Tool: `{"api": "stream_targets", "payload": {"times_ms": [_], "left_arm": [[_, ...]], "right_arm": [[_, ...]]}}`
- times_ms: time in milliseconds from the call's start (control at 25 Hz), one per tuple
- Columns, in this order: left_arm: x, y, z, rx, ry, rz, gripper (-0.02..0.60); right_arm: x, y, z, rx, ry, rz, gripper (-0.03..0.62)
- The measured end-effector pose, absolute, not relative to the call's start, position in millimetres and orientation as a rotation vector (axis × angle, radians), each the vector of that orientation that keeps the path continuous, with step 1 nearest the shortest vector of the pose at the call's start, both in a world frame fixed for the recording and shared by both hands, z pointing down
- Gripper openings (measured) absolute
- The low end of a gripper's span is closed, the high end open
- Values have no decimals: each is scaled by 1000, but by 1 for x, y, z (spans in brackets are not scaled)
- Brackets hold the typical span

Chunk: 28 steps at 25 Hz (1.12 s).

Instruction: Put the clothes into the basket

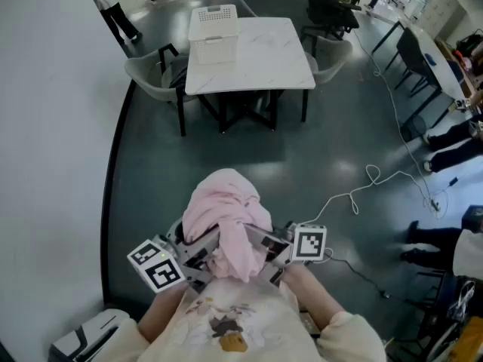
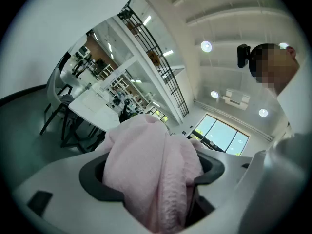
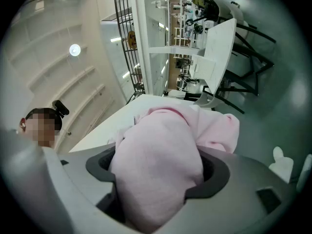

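Note:
A bunched pink garment (image 1: 226, 210) hangs in the air close to my chest, carried between both grippers. My left gripper (image 1: 198, 259) is shut on its left side, and the cloth (image 2: 151, 169) fills the space between those jaws. My right gripper (image 1: 273, 255) is shut on the right side, with the pink cloth (image 3: 161, 165) packed between its jaws too. The white slatted basket (image 1: 213, 32) stands on the far left part of a white table (image 1: 264, 66), well ahead of me across the dark floor.
Grey chairs (image 1: 151, 78) stand at the table's left and right ends. A white cable (image 1: 362, 191) snakes over the floor at the right, near people's legs (image 1: 453, 142). A white wall runs along the left, and a white device (image 1: 83, 338) sits at the bottom left.

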<state>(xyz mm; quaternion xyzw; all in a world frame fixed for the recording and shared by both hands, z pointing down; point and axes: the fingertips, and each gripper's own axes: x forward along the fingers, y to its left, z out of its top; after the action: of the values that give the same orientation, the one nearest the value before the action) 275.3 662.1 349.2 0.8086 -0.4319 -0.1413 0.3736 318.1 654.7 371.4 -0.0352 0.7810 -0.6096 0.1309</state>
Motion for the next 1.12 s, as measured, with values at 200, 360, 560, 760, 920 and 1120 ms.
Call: {"api": "stream_targets", "payload": {"times_ms": [200, 360, 560, 760, 920, 1120], "left_arm": [[272, 667, 352, 2068, -1111, -364, 387], [268, 668, 352, 2070, -1118, -361, 387], [266, 670, 352, 2076, -1106, -359, 387], [257, 661, 353, 2072, -1087, -350, 387], [242, 648, 360, 2040, -1072, -334, 387], [215, 628, 363, 2020, -1047, -346, 387]], "right_arm": [[314, 660, 375, -95, 2266, -1780, 387], [311, 660, 376, -93, 2269, -1778, 387], [308, 663, 376, -79, 2259, -1768, 387], [300, 655, 376, -84, 2224, -1779, 387], [284, 643, 381, -103, 2197, -1813, 387], [257, 624, 382, -135, 2192, -1839, 388]]}}
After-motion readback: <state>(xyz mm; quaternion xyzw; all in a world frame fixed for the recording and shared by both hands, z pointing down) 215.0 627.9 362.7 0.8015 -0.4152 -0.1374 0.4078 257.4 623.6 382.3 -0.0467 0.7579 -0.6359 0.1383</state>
